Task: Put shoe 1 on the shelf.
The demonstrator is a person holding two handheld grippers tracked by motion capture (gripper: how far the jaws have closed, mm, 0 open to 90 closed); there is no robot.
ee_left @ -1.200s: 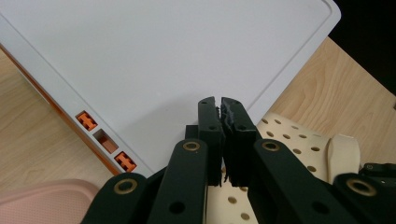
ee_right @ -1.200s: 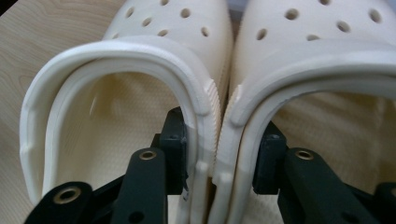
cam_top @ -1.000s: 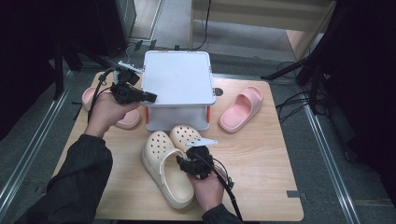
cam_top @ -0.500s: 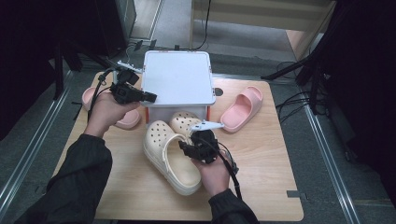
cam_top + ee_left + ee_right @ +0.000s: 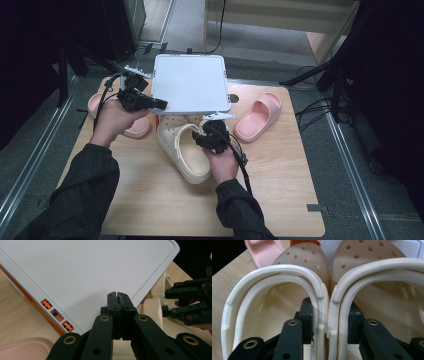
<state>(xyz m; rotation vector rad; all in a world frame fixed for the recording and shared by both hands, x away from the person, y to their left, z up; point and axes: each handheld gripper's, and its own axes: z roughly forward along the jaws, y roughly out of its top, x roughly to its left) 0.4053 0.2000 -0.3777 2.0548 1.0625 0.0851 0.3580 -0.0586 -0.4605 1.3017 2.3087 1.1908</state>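
Cream clogs [image 5: 325, 297] side by side, inner walls pinched together between right gripper [image 5: 328, 322] fingers. Left gripper [image 5: 117, 296] clamped on white box lid [image 5: 82, 272] edge.

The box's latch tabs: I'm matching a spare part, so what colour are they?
Orange, set in the white box's side; the latch tabs show best in the left gripper view.

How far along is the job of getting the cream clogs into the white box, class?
Done: the left gripper is shut on the raised lid of the white box. In hand: the right gripper pinches the cream clogs' two inner walls together, toes under the lid's edge. Left: slide them fully in and lower the lid. The two pink slides lie on the table.
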